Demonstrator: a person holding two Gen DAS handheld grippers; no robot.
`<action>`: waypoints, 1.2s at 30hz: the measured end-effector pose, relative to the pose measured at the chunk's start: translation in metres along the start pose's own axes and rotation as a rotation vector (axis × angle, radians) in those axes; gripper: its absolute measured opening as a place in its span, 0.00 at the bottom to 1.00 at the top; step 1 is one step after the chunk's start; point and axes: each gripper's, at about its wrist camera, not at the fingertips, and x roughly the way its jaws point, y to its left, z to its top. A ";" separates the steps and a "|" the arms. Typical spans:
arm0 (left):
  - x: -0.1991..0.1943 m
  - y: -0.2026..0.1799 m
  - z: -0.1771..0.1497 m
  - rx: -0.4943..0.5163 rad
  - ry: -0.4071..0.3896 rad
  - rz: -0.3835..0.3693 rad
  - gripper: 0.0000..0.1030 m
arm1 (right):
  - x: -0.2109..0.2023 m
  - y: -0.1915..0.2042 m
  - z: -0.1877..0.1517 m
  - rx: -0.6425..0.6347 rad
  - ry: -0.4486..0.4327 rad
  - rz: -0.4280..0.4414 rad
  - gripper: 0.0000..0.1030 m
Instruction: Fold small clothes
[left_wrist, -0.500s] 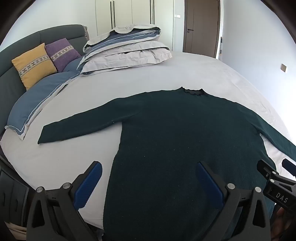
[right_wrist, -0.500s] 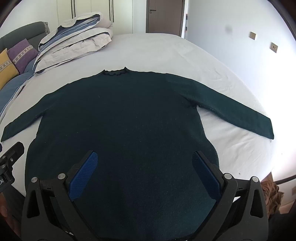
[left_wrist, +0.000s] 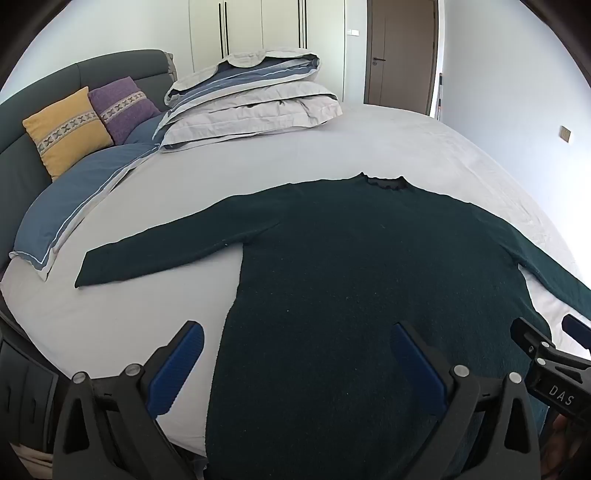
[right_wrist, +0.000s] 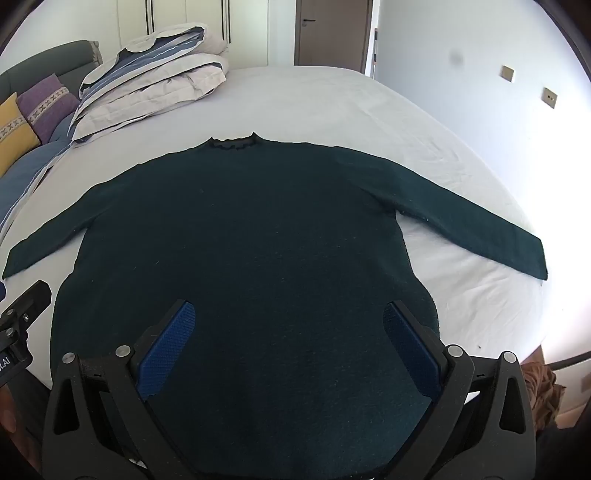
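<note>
**Sweater flat, fold not begun**

On the bed (left_wrist: 369, 147) our dark green sweater (right_wrist: 240, 240) lay spread, sleeves out, hem nearest us. Our left tongs (left_wrist: 295, 354) and right tongs (right_wrist: 288, 332) hovered agape, empty. We judged pinching one sleeve cuff (right_wrist: 532, 258) first wisest.

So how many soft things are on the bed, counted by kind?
Sweater: 1, dark green, spread flat with both sleeves out.
Square cushions: 2, one yellow and one purple.
Blue pillow: 1.
Folded duvet: 1 pile.
Total: 5 soft things on the bed.
</note>
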 end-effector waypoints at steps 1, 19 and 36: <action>0.000 0.000 0.000 0.001 -0.001 0.001 1.00 | 0.000 0.000 0.000 0.000 0.000 0.000 1.00; -0.002 0.002 0.001 -0.002 0.000 0.001 1.00 | 0.002 0.011 0.000 -0.005 0.005 0.001 1.00; -0.001 0.009 -0.007 -0.003 0.007 -0.002 1.00 | 0.004 0.015 -0.005 -0.006 0.009 0.001 1.00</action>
